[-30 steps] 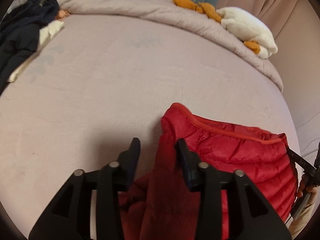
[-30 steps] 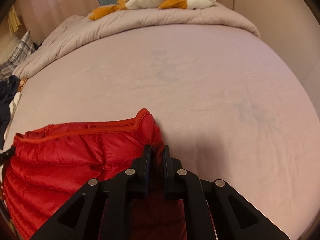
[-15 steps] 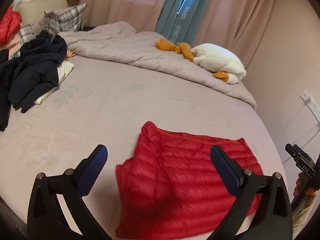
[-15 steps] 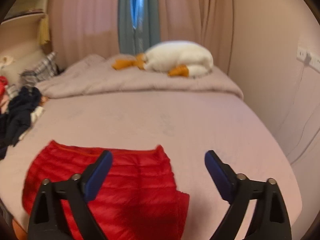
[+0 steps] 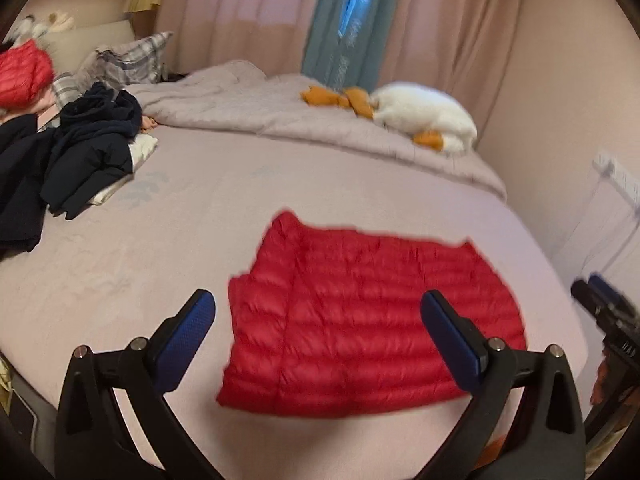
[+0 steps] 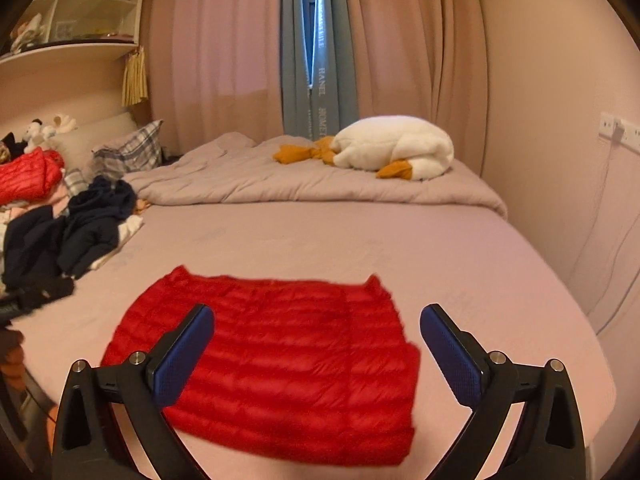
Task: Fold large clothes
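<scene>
I have just released the red jacket; both tongs, left and right, now gape empty above a finished fold.

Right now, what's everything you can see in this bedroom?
Folded puffer jacket: one, red, flat on the near bed.
Dark clothes: one heap, navy, left side of bed.
Second puffer: one, red, far left by the headboard.
Plaid pillow: one, grey checked, far left corner.
Quilt: one, mauve, bunched along the far edge.
Plush toy: one, white and orange, on the quilt.
Curtains: pink with a teal strip.
Left gripper: open, empty.
Right gripper: open, empty.
</scene>
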The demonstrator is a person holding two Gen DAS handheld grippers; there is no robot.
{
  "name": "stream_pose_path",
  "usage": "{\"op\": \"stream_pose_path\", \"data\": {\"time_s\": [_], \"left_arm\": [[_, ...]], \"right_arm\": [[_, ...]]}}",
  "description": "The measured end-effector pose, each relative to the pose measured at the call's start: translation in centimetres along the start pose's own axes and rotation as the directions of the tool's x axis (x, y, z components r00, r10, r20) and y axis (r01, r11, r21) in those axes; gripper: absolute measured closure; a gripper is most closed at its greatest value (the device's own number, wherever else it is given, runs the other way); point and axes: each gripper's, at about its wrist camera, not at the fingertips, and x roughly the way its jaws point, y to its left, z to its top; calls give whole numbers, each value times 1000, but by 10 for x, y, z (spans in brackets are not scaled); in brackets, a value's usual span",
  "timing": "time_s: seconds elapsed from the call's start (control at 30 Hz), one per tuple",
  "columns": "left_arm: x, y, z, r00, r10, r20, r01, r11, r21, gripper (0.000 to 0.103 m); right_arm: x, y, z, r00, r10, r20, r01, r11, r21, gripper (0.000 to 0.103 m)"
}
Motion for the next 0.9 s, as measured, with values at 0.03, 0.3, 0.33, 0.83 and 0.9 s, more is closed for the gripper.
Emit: {"op": "stream_pose_path", "data": {"time_s": [0.03,0.3,0.33,0.83,0.9], "left_arm": [[2,-2,-4,1000,-7,-13,7,1000,5,0],[15,-10,-29,995,-29,-98,31,999,18,0],[16,-9,-31,993,-30,-110,33,999,19,0],[34,16,-41,983,-41,-179,29,997,-65,0],[36,26,-39,983,-64,-174,47,994,-101,0]], "right_arm": [[4,2,-3,1000,19,-15,-19,1000,3,1],[6,24,-27,993,80,-92,-79,997,21,1],[7,24,-29,991,81,-102,-79,997,23,1],[8,9,-45,985,42,-169,-34,998,48,1],[10,4,-45,983,37,-182,-29,998,50,1]]}}
